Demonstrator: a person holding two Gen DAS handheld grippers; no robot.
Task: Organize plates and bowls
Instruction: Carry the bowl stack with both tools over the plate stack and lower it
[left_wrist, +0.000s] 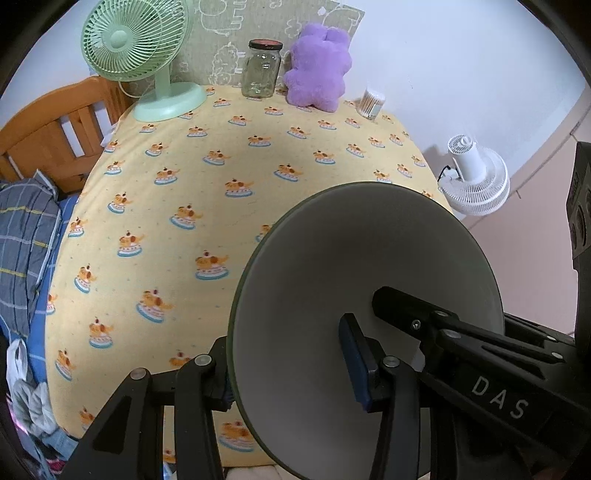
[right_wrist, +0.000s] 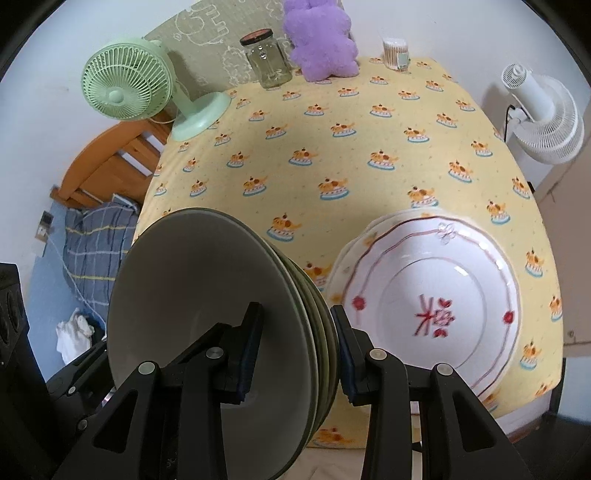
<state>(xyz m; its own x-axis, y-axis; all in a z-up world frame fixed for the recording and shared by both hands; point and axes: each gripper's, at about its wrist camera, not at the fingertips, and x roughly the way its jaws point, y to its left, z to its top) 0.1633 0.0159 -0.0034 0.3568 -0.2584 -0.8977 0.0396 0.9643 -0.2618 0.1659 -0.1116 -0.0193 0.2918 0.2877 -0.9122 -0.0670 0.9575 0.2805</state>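
The stack of grey-green bowls (right_wrist: 221, 314) is held on edge above the near side of the table, its open face turned toward the left and at least four nested rims visible on its right. The right gripper (right_wrist: 295, 354) is clamped on this stack: one blue-padded finger presses inside the innermost bowl, the other presses against the outer wall of the outermost bowl. In the left wrist view the same stack (left_wrist: 369, 314) shows its pale interior, with the left gripper (left_wrist: 291, 373) straddling its rim; one finger lies inside the bowl and the other behind the rim. The inner pad stands clear of the wall in this view, so whether the left jaws are actually clamping cannot be told. The right gripper's finger also reaches into the bowl from the right. Just right of the stack, a stack of white patterned plates (right_wrist: 436, 306) rests flat on the yellow printed tablecloth (right_wrist: 332, 147), near the front edge. Along the far edge stand a green desk fan (right_wrist: 129, 81), a glass jar (right_wrist: 267, 59), a purple plush toy (right_wrist: 321, 40) and a cotton swab container (right_wrist: 395, 53). A white fan (right_wrist: 543, 114) stands beyond the table's right side.
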